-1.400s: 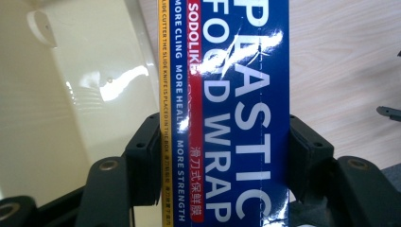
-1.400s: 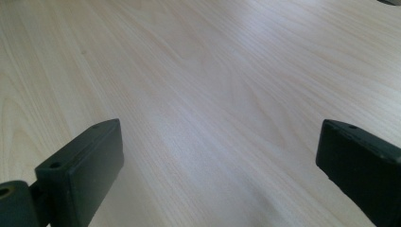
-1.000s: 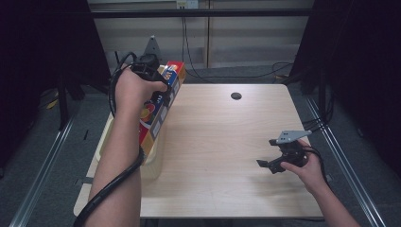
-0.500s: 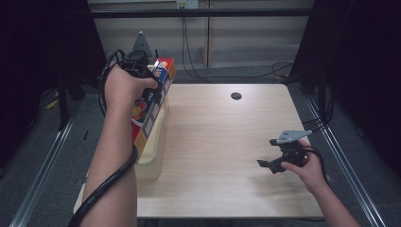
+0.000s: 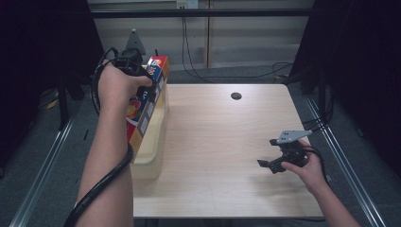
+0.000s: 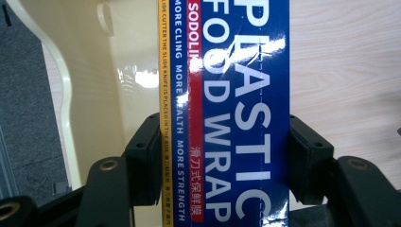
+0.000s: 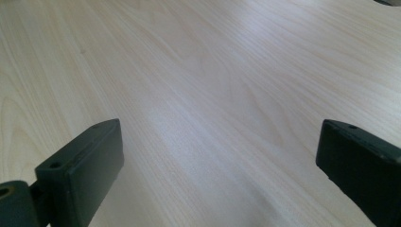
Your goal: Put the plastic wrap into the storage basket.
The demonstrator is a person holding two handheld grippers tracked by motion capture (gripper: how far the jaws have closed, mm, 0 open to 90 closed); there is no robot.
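Wooden table [image 5: 222,142] — cream bin [image 5: 150,156] at left edge, plastic-wrap box [image 6: 227,94] inside.

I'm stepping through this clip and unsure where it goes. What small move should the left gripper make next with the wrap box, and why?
Probably keep lifting the plastic wrap box up and clear of the cream bin. The left gripper is shut on the box's sides, and the box slants with its lower end seemingly inside the bin at the table's left edge. The right gripper is open and idle.
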